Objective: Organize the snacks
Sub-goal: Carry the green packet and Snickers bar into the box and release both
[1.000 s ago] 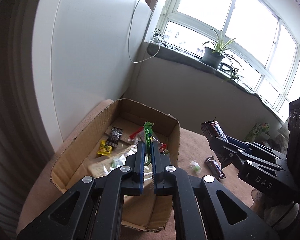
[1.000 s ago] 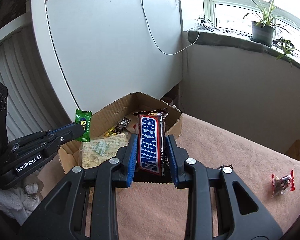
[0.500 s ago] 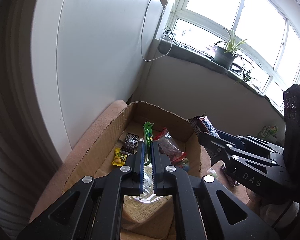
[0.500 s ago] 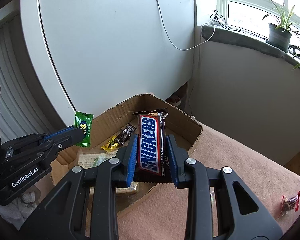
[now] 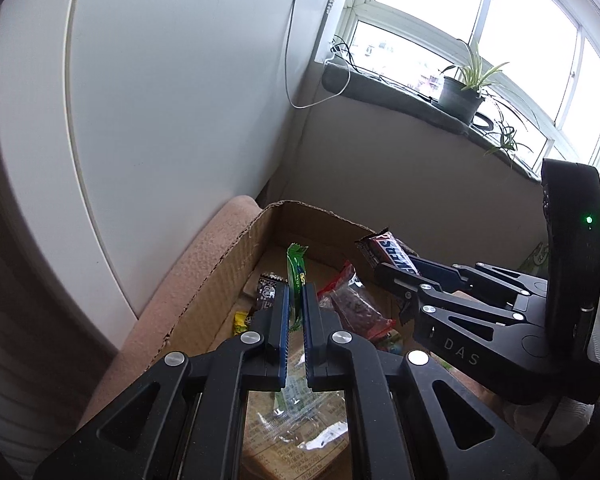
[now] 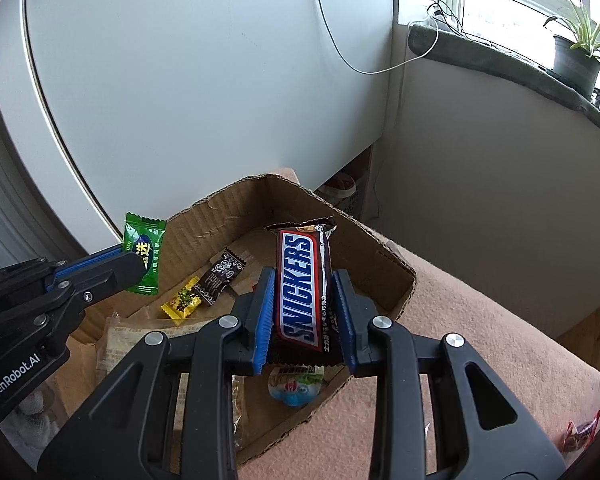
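Both grippers have travelled from the pink blanket's side to a spot above the cardboard box (image 6: 384, 276) since a second ago. Clamped between the right gripper's (image 6: 304, 316) blue pads stands the Snickers bar (image 6: 302, 292), upright over the box interior. At the same time the left gripper (image 5: 295, 308) pinches a green candy (image 6: 144, 258), also above the box, near its left wall (a yellow sweet (image 6: 182, 300), a dark sachet (image 6: 222, 272) and a clear packet (image 5: 354, 308) already lie inside). Judging from this, the step in hand is delivery. Next, each gripper would need lowering slightly, then its jaws spread to drop the snacks in. One red-wrapped snack (image 6: 580, 434) waits on the blanket (image 6: 480, 340).
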`<control>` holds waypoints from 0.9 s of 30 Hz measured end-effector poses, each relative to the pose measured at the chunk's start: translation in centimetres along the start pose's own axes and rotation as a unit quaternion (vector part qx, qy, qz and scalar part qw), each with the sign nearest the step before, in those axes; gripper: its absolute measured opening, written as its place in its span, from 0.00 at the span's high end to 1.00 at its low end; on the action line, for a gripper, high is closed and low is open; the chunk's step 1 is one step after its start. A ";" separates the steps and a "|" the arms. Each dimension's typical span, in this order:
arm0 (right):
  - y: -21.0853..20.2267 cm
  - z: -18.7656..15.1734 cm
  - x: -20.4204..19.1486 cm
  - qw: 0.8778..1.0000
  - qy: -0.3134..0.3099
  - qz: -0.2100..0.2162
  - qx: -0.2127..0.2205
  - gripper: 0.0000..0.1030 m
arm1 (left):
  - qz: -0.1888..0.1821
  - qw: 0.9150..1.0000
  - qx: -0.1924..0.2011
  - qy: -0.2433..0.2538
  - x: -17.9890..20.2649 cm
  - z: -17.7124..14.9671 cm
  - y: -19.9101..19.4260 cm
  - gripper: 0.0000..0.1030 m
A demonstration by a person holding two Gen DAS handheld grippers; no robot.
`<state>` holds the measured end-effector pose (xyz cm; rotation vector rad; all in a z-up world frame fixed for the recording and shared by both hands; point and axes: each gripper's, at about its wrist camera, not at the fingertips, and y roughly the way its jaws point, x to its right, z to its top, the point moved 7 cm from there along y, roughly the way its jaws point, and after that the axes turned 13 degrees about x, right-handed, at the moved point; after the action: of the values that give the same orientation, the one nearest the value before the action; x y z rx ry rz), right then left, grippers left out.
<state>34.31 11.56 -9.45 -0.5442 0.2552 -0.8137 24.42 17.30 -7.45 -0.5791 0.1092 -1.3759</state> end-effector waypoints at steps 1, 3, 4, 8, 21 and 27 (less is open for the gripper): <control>0.2 0.0 0.0 1.000 0.000 0.000 -0.002 0.71 | -0.001 1.000 -0.001 0.001 0.0 0.0 0.1 0.95; 0.5 -0.1 0.0 1.000 -0.001 0.003 -0.006 0.71 | 0.001 1.000 -0.002 0.005 0.0 0.1 0.3 0.95; 0.5 -0.1 0.0 1.000 -0.001 0.003 -0.007 0.71 | 0.001 1.000 -0.003 0.006 0.0 0.1 0.4 0.95; 0.6 0.2 0.0 1.000 -0.003 -0.002 0.002 0.71 | 0.003 1.000 -0.009 0.010 -0.1 0.2 0.8 0.95; -1.3 1.2 0.4 1.000 -0.003 -0.018 0.025 0.28 | 0.016 1.000 -0.009 -0.001 -0.4 0.1 0.0 0.82; -2.8 1.4 0.4 0.999 -0.001 -0.020 0.030 0.26 | 0.017 1.000 -0.003 -0.005 -0.2 0.4 -1.1 0.82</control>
<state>33.44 10.16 -6.71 -0.4949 0.2185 -0.8572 23.58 17.48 -6.71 -0.5870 0.1149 -1.3394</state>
